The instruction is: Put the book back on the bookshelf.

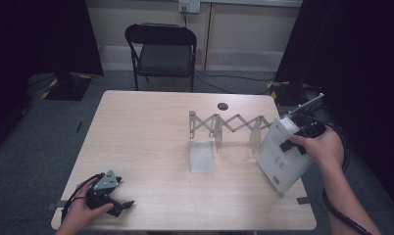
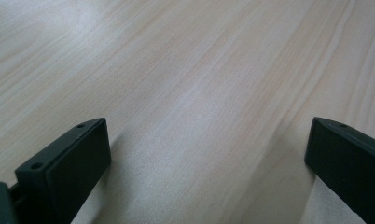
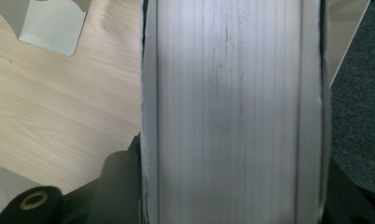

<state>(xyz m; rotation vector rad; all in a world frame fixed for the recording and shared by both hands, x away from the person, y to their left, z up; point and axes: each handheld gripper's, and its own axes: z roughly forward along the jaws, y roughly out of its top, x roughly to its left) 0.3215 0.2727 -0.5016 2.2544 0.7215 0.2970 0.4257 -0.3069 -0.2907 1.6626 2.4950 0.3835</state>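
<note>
One white book [image 1: 283, 152] is in hand: a thick volume with a pale cover carrying small dark print, held tilted with its lower corner near the table's [image 1: 151, 147] right front edge. Right gripper [image 1: 303, 139] has its jaws closed across the book's thickness, one jaw on each cover, near the upper end. Right hand [image 1: 325, 147] wraps the gripper body from the outer side; forearm runs back toward the bottom right of the high view, cable looping beside it.

Ahead of the right gripper, past the book, stands an expanding scissor-type rack [image 1: 229, 125] with upright plates. One flat plate [image 1: 201, 155] lies on the tabletop just in front of it. Book's upper edge is near the rack's right end; contact cannot be confirmed.

Right gripper view: page block [image 3: 227, 112] seen edge-on, grey-white with fine vertical lines, a thin cover on either side, black jaw parts pressed against both covers at the bottom. To its left, wood grain and a rounded pale plate [image 3: 50, 23]; to its right, dark carpet [image 3: 358, 93]. Print on the cover is legible as marks in the high view alone.

Left gripper [image 1: 117, 201] rests low at the near left corner of the table, well apart from the book, left hand [image 1: 82, 215] gripping from behind. Left gripper view: both jaws spread wide, bare wood between them, nothing held. High view adds the grey three-cornered plate on top.

A folding chair [image 1: 163, 49] stands beyond the table's far edge.
</note>
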